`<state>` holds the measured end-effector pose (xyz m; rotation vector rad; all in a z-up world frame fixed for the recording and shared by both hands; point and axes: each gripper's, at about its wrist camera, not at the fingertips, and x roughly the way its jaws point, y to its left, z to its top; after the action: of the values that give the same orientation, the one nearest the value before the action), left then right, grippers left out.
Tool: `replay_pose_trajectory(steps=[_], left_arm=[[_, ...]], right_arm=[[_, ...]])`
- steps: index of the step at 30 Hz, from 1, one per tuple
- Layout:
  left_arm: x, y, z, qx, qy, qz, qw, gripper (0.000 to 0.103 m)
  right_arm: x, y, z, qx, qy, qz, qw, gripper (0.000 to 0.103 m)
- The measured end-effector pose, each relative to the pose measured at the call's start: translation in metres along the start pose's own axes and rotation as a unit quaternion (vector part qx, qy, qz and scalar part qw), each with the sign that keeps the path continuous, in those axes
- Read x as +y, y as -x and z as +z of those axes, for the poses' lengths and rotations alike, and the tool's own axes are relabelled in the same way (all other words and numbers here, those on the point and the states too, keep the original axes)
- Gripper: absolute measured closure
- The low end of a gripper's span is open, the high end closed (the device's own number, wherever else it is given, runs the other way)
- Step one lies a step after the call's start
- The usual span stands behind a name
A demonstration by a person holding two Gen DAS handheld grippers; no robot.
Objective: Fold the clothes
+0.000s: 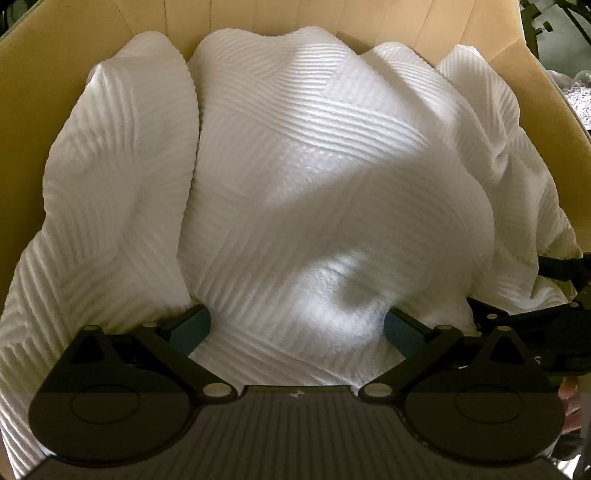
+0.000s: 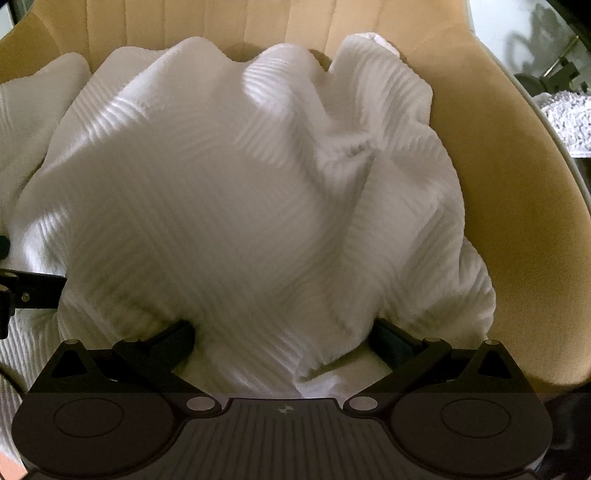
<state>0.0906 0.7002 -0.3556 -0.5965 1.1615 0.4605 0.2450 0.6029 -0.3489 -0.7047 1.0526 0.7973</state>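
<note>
A white garment (image 1: pixel 295 166) with a raised ribbed pattern lies crumpled in a heap on a tan upholstered chair (image 1: pixel 33 110). My left gripper (image 1: pixel 297 328) is open, its blue-padded fingers (image 1: pixel 192 326) spread wide and pressed into the near edge of the cloth, which bulges between them. In the right wrist view the same garment (image 2: pixel 240 203) fills the chair seat (image 2: pixel 517 221). My right gripper (image 2: pixel 284 339) is also open, with the fingertips sunk in folds of the cloth. Each gripper shows at the edge of the other's view: the right gripper (image 1: pixel 535 325) and the left gripper (image 2: pixel 29 291).
The chair's channelled backrest (image 2: pixel 258 26) curves round behind the heap and its padded side rises on the right. Beyond the chair on the right lies a shaggy grey-white textile (image 2: pixel 565 118), with a dark stand (image 2: pixel 561 77) behind it.
</note>
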Motion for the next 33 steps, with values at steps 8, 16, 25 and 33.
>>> replay_pose_trajectory(steps=[8,16,25,33], left_arm=[[0.012,0.009,0.001,0.029,0.0,0.0,0.9996,0.0],[0.005,0.072,-0.01,-0.017,-0.05,0.044,0.9977,0.001],[-0.049,0.145,-0.02,-0.104,-0.043,0.102,0.9883,0.001],[-0.115,0.212,-0.122,-0.128,0.002,0.111,0.9854,0.001]], right_arm=[[0.003,0.03,-0.008,0.034,-0.016,-0.013,0.999,0.001],[-0.021,0.117,-0.061,-0.008,-0.052,0.003,0.999,0.001],[-0.087,0.163,-0.075,-0.049,-0.098,0.04,0.993,0.001],[-0.098,0.241,-0.131,-0.077,-0.083,0.071,0.991,0.001]])
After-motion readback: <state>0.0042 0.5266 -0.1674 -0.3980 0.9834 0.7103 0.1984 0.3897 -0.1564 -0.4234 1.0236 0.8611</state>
